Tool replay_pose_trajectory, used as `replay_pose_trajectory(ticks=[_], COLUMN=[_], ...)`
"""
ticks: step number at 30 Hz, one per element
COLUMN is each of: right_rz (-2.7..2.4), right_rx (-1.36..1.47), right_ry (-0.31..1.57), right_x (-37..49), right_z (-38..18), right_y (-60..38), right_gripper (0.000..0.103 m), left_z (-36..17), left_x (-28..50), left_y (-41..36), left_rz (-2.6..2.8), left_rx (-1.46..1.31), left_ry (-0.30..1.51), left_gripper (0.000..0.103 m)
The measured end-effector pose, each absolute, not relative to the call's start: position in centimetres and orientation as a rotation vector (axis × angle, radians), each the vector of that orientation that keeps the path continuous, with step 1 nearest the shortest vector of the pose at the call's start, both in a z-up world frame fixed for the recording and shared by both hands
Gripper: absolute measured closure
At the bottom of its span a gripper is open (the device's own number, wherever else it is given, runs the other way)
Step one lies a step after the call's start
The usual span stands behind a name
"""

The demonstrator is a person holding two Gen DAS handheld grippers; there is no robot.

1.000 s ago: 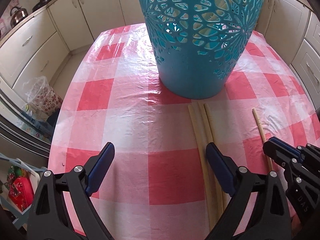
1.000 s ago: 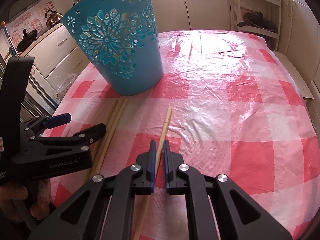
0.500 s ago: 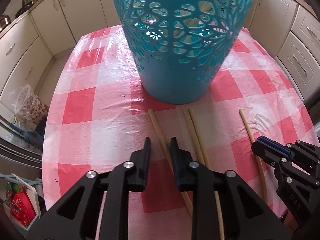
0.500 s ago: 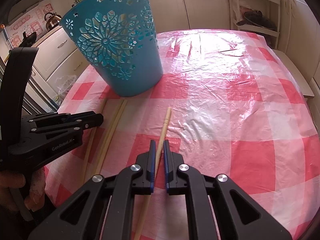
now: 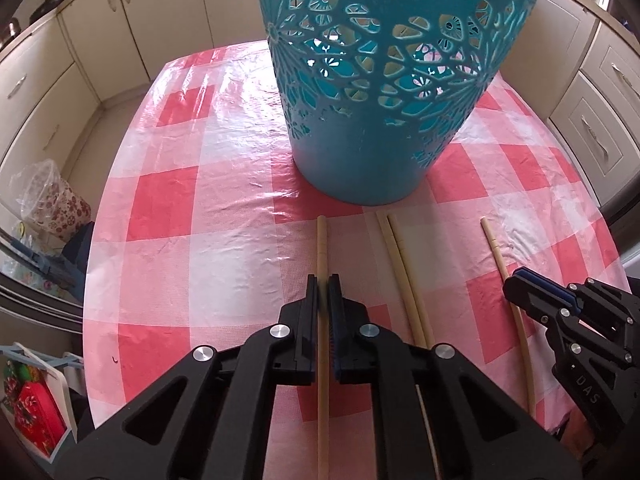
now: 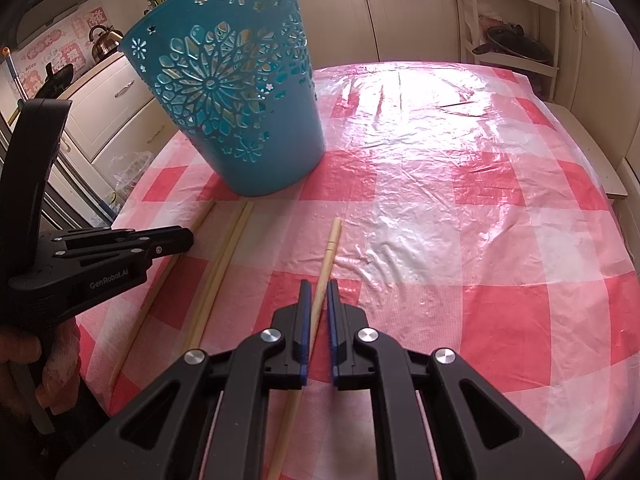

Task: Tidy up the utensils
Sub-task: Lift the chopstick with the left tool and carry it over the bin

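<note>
Several pale wooden chopsticks lie on a red-and-white checked tablecloth in front of a blue cut-out basket (image 5: 384,80), which also shows in the right wrist view (image 6: 240,100). My left gripper (image 5: 323,280) is shut on one chopstick (image 5: 322,248), its tip pointing at the basket. Two chopsticks (image 5: 404,272) lie side by side to its right. My right gripper (image 6: 318,286) is shut on another chopstick (image 6: 330,244). In the left wrist view the right gripper (image 5: 520,280) sits over that same chopstick (image 5: 494,240).
The table (image 6: 460,200) is covered in glossy plastic, its edge close on the left. Cream kitchen cabinets (image 5: 100,40) surround it. A shelf rack with pans (image 6: 512,48) stands behind. A floral bag (image 5: 52,204) sits on the floor at left.
My left gripper was open beside the chopsticks, then closed on one and drew it leftward away from the pair. The right gripper stayed shut on its chopstick, barely moving.
</note>
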State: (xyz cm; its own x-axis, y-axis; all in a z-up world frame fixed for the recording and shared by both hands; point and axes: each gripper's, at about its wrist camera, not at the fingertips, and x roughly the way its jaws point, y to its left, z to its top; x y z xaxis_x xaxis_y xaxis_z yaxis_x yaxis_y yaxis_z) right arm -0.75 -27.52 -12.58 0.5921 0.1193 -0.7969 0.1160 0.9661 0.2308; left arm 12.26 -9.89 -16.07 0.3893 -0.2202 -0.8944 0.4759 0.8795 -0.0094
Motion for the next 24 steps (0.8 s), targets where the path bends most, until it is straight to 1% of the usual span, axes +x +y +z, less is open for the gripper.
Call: replay_pose_trajectory(ticks=[10, 11, 14, 16, 18, 20, 24], right_rz=[-0.001, -0.001, 0.0, 0.001, 0.001, 0.001, 0.0], right_rx=[0.255, 0.252, 0.248, 0.248, 0.247, 0.247, 0.248], right_ry=[0.931, 0.93, 0.929, 0.929, 0.929, 0.929, 0.929], right_x=[-1.0, -1.0, -0.9, -0.9, -0.9, -0.9, -0.9], right_z=[-12.5, -12.5, -12.5, -12.5, -12.5, -12.5, -12.5], right_y=[-27.2, -27.2, -27.1, -27.1, -27.0, -27.0, -27.0], right_gripper=[0.094, 0.093, 0.093, 0.092, 0.092, 0.092, 0.092], left_z=[-15.9, -16.0, -16.2, -16.2, -16.2, -16.2, -15.6], left_x=[11.6, 11.8, 12.3, 12.5, 12.6, 12.4, 11.4], left_y=[-9.6, -9.6, -9.8, -10.0, -10.3, -10.3, -10.1], left_rz=[-0.483, -0.475, -0.462, -0.453, -0.452, -0.462, -0.48], left_rx=[0.285, 0.286, 0.281, 0.286, 0.297, 0.297, 0.312], left_ry=[1.084, 1.086, 1.085, 1.077, 1.066, 1.065, 1.05], left_gripper=[0.098, 0.097, 0.091, 0.09, 0.091, 0.098, 0.098])
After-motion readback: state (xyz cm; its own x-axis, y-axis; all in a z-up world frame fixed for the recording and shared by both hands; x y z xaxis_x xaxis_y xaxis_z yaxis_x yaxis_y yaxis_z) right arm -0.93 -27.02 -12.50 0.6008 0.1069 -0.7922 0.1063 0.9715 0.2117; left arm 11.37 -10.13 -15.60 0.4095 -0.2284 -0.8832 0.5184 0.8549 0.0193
